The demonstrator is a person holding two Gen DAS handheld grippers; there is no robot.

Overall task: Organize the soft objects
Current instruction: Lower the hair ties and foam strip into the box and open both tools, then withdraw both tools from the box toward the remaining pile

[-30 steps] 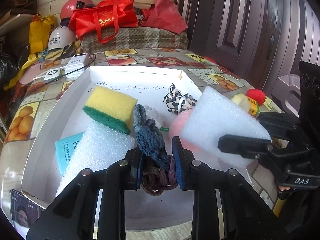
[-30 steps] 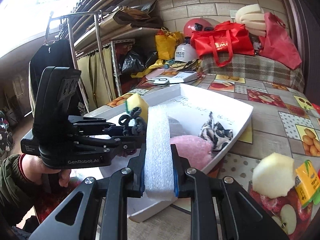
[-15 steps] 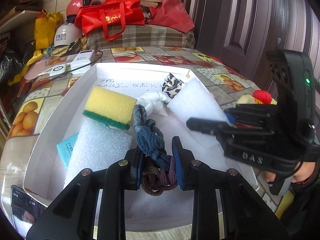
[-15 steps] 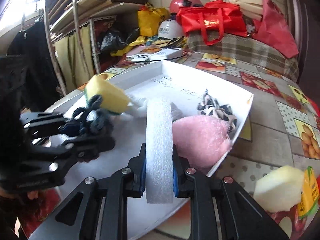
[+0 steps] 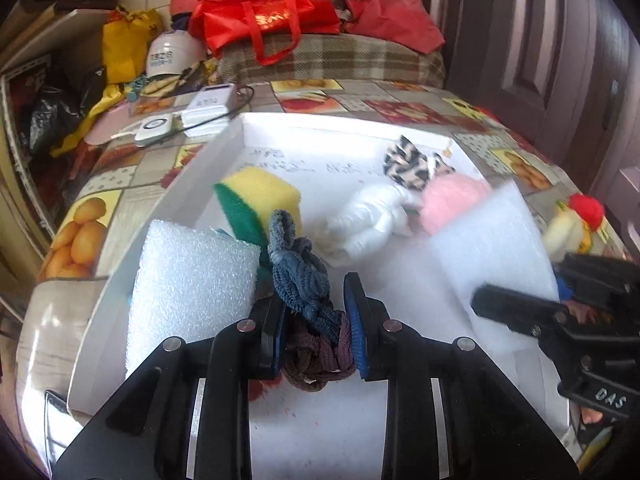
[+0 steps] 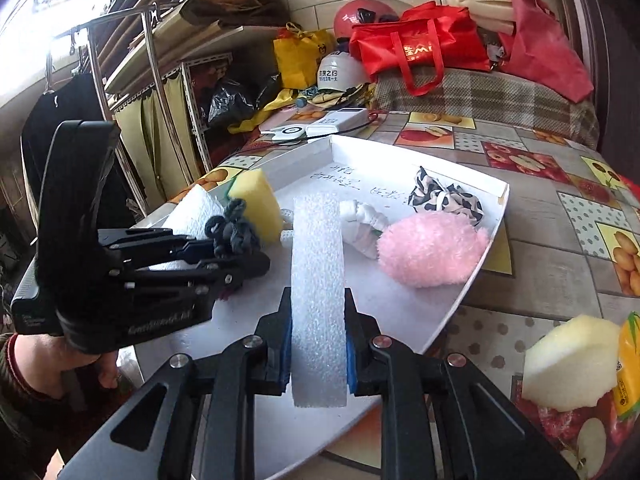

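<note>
My left gripper [image 5: 316, 332] clenches the knotted hair ties [image 5: 304, 292]; my right gripper [image 6: 318, 350] pinches the white foam sheet [image 6: 318, 280] edgewise, both over the white tray's [image 6: 486, 240] near edge. Foam looks light and crushable, so I grip mid-slab.

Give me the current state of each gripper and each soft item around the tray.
left gripper: shut on knotted cords
right gripper: shut on white foam strip, upright
second foam block: lying in white tray
yellow sponge: in tray
pink fluffy ball: resting in tray
</note>
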